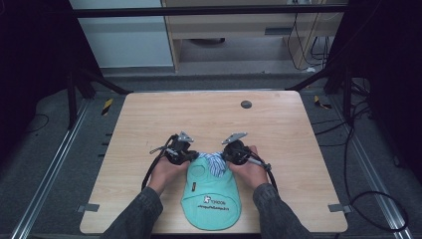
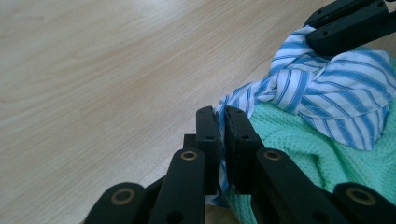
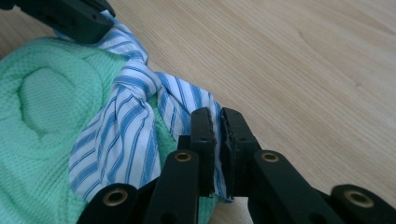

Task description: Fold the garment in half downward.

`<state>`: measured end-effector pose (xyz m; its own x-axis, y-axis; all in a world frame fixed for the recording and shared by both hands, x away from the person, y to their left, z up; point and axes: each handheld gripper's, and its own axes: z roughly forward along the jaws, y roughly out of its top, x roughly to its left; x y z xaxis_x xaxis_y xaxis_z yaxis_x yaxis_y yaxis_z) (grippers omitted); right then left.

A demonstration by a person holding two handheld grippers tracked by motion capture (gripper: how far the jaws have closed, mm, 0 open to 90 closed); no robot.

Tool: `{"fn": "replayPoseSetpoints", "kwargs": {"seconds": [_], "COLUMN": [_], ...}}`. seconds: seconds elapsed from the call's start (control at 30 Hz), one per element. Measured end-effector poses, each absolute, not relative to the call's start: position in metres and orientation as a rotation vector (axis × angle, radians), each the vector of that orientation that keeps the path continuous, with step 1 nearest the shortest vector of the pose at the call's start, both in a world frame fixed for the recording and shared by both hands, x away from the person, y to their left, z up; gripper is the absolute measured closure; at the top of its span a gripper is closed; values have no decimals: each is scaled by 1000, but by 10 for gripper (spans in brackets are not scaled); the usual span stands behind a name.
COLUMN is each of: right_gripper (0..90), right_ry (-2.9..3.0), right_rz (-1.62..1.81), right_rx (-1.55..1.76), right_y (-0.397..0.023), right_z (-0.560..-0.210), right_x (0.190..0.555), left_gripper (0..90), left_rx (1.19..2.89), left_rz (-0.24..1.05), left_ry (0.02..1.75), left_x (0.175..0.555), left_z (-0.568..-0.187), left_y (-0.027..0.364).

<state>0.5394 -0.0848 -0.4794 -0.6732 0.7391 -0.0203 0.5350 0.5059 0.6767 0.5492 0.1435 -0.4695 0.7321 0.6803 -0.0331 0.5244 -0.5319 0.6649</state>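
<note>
Green knit garment [image 1: 211,191] lies flat at the lower middle of the high view, on the near edge of the wooden counter [image 1: 209,117], printed side up. At its upper end sits a blue-and-white striped collar [image 1: 215,163]. The left claw [image 1: 185,155] is clamped on the collar's left tip [image 2: 223,140], and the right claw [image 1: 233,153] is clamped on the right tip [image 3: 218,154]. Holding both tips at once probably serves to pull the collar taut and spread it evenly, so the cloth lies straight instead of bunching toward one side.
</note>
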Motion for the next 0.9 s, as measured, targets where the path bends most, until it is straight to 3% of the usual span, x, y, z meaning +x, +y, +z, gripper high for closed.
{"fn": "replayPoseSetpoints", "kwargs": {"seconds": [0.9], "right_gripper": [839], "right_ry": [2398], "right_rz": [987], "right_rx": [883], "right_y": [-104], "right_z": [-422], "right_x": [534], "left_gripper": [856], "left_rx": [2262], "left_rz": [409], "left_ry": [770], "left_x": [553], "left_z": [-412], "left_y": [131]}}
